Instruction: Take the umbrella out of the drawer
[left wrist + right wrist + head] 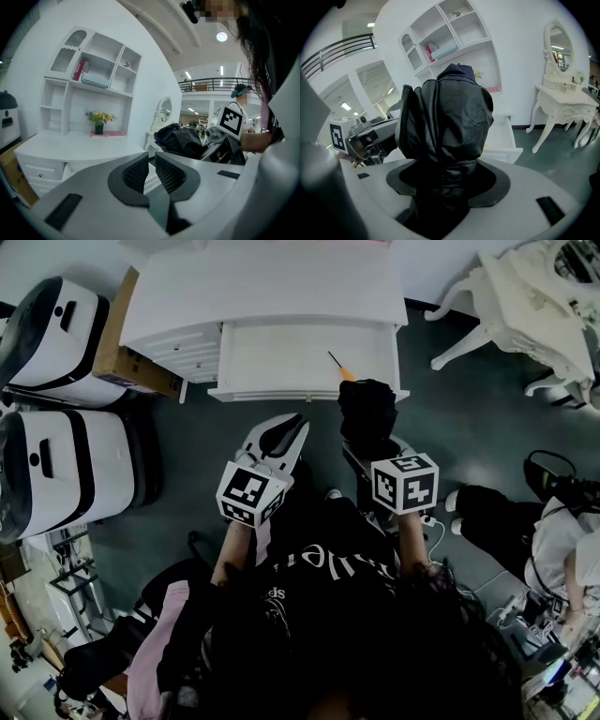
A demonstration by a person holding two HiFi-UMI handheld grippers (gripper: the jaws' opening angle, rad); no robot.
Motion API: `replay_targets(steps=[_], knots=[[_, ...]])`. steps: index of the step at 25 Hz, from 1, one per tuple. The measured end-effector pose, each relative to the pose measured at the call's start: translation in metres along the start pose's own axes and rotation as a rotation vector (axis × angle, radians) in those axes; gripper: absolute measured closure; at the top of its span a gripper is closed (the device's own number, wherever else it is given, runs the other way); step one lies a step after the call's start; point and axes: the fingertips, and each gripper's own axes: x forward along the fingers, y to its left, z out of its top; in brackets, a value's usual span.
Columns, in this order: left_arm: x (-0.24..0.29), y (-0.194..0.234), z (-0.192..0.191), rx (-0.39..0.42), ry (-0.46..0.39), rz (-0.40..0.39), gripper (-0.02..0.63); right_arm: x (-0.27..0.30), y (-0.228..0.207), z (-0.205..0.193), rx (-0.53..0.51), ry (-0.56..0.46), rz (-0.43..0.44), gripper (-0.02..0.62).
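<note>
A black folded umbrella (367, 409) is held up in front of the open white drawer (281, 390), outside it. My right gripper (364, 439) is shut on the umbrella's lower part. In the right gripper view the umbrella (445, 117) fills the middle, bunched between the jaws of the right gripper (447, 176). To the left, my left gripper (298, 423) is shut with nothing in it, a little below the drawer front. The left gripper view shows its pads (136, 174) almost touching, and the umbrella (180, 139) to their right.
A thin tool with an orange end (337, 365) lies in the drawer. A cardboard box (131, 362) and two white machines (56, 334) stand left of the desk. An ornate white dressing table (525, 296) is at the right. A person (562, 540) sits lower right.
</note>
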Motion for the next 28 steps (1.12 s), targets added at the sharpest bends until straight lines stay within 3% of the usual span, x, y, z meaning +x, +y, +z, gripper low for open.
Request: replay_targets(steps=[11,28], knots=[[-0.053,-0.084,-0.017,-0.028,-0.017,0.149,0.569,-0.059,0.013,-0.075,-0.078,0.015,0.085,0.314],[-0.094,-0.129,-0.030,-0.014,-0.009,0.194,0.569,-0.083,0.039,-0.114,-0.104,0.004,0.146,0.314]])
